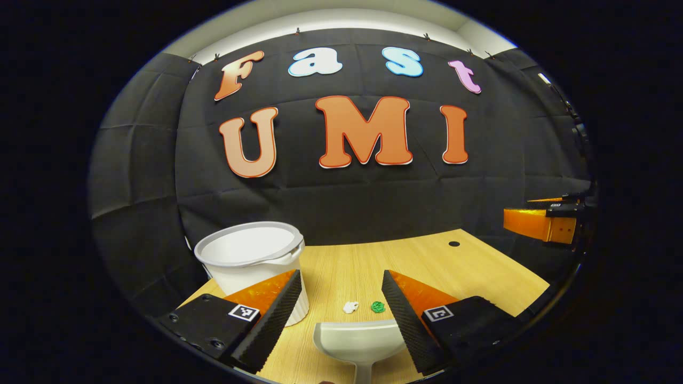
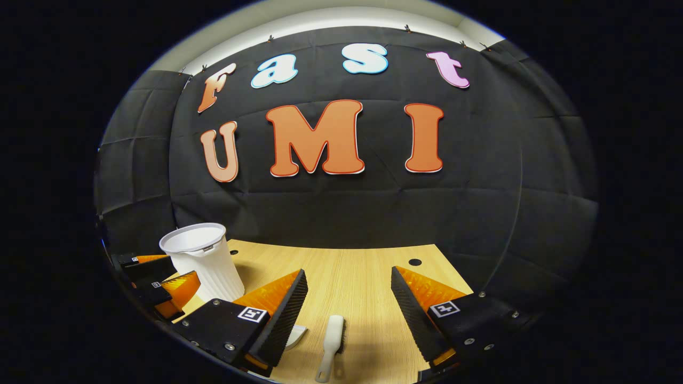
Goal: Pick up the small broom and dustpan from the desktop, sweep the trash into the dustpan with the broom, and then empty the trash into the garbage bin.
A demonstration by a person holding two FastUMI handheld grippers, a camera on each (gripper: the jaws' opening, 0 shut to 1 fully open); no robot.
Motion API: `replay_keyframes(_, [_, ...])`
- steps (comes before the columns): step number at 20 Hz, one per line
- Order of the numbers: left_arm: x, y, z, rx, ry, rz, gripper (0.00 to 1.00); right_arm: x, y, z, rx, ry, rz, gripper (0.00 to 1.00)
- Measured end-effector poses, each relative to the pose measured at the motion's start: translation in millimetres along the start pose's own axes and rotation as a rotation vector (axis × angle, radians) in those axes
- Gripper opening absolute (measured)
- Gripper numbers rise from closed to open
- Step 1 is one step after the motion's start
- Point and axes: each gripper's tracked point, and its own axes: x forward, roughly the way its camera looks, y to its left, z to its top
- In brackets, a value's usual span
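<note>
In the left gripper view, a white dustpan (image 1: 357, 341) lies on the wooden desktop (image 1: 453, 266) just below and between my open left gripper (image 1: 341, 277), its handle pointing toward the camera. Two bits of trash, a white piece (image 1: 350, 307) and a green piece (image 1: 378, 306), sit just beyond the pan's mouth. In the right gripper view, a small white broom (image 2: 333, 341) lies lengthwise on the desk under my open right gripper (image 2: 349, 273), not touched by either finger. A corner of the dustpan (image 2: 296, 336) peeks out past one finger.
A white ribbed garbage bin (image 1: 251, 256) stands at the desk's far left, close to the left gripper, and shows as the bin (image 2: 200, 256) beside the left gripper (image 2: 160, 290). The right gripper (image 1: 544, 224) hovers at the far right. A cable hole (image 2: 414, 262) marks the desk's back.
</note>
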Motion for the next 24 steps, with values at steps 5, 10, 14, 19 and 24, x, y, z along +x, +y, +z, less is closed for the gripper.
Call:
replay_keyframes(5, [-23.2,-24.5,-58.0,0.083,0.216,-0.089,0.96,7.6,-7.1,-14.7,0.002,0.024,0.073,0.95])
replay_keyframes(10, [-38.8,-38.5,-138.9,0.012,0.513,-0.162,0.96,10.0,-28.5,-35.2,0.037,0.067,0.072,0.95])
replay_keyframes(14, [-53.0,-37.5,-212.5,-0.037,0.878,-0.218,0.98,7.8,-51.4,-44.4,0.061,0.079,-0.002,0.95])
replay_keyframes(19, [-29.9,-33.0,-231.8,-0.141,1.153,-0.192,0.99,7.7,-66.0,-57.7,0.108,0.104,-0.071,0.95])
replay_keyframes(24, [-28.7,-39.9,-235.4,-0.078,1.262,-0.236,0.99,13.4,-70.3,-65.1,0.109,0.124,-0.097,0.95])
